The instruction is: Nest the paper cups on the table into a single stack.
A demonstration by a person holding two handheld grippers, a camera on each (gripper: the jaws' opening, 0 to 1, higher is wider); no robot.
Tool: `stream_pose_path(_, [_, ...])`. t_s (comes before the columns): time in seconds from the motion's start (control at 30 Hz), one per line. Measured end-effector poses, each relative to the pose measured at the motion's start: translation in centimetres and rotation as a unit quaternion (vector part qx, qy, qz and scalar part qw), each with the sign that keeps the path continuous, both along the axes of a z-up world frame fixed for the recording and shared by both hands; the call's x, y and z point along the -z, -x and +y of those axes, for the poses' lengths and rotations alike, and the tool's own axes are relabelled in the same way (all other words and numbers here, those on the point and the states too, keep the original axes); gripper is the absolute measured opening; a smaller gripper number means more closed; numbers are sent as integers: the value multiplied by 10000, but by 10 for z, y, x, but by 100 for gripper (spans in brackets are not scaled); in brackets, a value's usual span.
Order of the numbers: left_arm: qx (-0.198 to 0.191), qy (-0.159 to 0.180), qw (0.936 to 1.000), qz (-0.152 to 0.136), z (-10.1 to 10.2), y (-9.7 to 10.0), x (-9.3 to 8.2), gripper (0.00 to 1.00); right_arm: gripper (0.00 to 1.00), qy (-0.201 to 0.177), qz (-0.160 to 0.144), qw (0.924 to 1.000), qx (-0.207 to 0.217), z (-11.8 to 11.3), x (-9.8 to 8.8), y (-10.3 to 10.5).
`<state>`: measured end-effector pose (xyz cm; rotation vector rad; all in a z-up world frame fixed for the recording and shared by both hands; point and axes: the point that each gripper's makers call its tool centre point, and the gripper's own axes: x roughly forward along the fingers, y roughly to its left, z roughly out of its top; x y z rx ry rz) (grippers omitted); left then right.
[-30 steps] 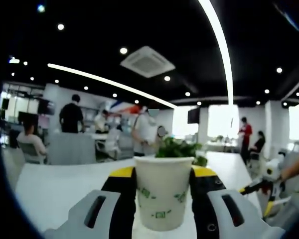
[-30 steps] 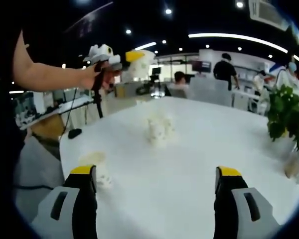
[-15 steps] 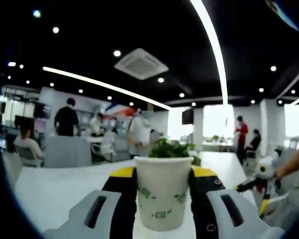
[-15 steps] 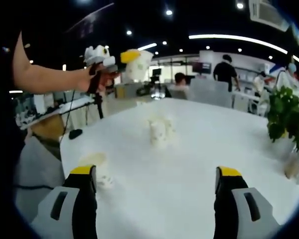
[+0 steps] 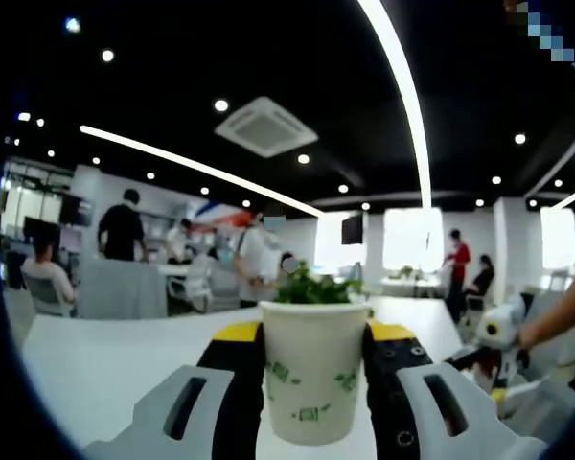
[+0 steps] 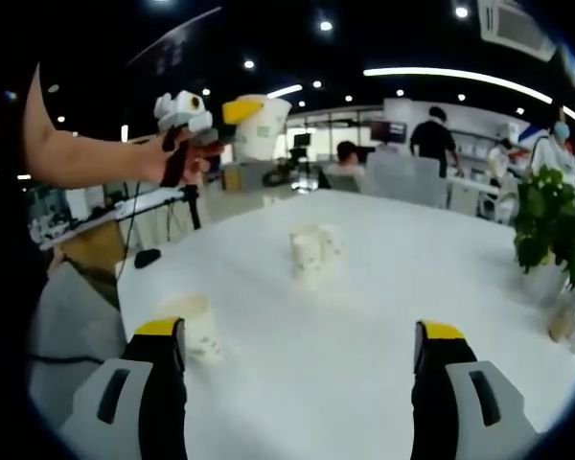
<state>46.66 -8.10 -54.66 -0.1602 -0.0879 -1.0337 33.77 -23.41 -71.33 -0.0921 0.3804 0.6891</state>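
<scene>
— Where is the cup being worked on?

— In the left gripper view, a white paper cup with small green printed marks (image 5: 313, 369) stands upright at the bottom centre of the frame, pinched between the two yellow-tipped black jaws of the left claw (image 5: 313, 337). Its rim is level, and green leaves show just above it. In the right gripper view the same cup (image 6: 259, 125) sits at the upper left, held up in the air by that claw (image 6: 232, 117) in a person's hand (image 6: 184, 158).

— And the other cups?

— In the right gripper view, a white paper cup with faint marks (image 6: 305, 255) stands near the middle of the frame on the white round surface (image 6: 383, 287); another cup seems to stand right behind it, too blurred to be sure. A further white paper cup (image 6: 197, 326) rests at the lower left, just beside the left jaw of the right claw (image 6: 302, 347).

— How does that right claw stand?

— Spread wide, nothing between its jaws. A leafy green plant (image 6: 554, 225) stands at the right edge.
</scene>
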Motion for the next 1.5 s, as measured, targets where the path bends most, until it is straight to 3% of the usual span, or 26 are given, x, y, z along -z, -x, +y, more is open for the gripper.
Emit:
stream_pose_path(0.63, [84, 143, 9999, 35, -1, 30, 5, 39, 97, -20, 18, 10000, 27, 0, 2, 4])
stream_pose_path(1.03, [5, 215, 9995, -235, -2, 53, -4, 39, 97, -13, 37, 10000, -64, 8, 4, 6])
stream_pose_path(1.5, [-40, 295, 9993, -220, 7, 69, -3, 40, 97, -23, 48, 10000, -58, 8, 5, 11])
